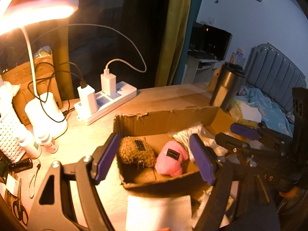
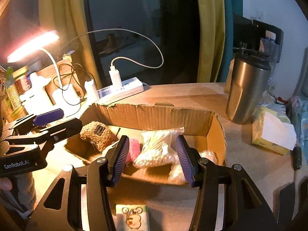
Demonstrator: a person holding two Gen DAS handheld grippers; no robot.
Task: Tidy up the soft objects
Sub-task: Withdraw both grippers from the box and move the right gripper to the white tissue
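Note:
An open cardboard box sits on the desk. Inside it lie a brown knitted pouch, a pink plush pouch and a bag of cotton swabs. My left gripper is open and empty, its jaws standing either side of the two pouches above the box's near end. My right gripper is open and empty, its jaws either side of the cotton swab bag. The right gripper also shows at the right of the left wrist view.
A lit desk lamp, power strip with chargers and small bottles stand left. A steel tumbler and tissue pack stand right. A white packet lies in front of the box. Scissors lie at the near left.

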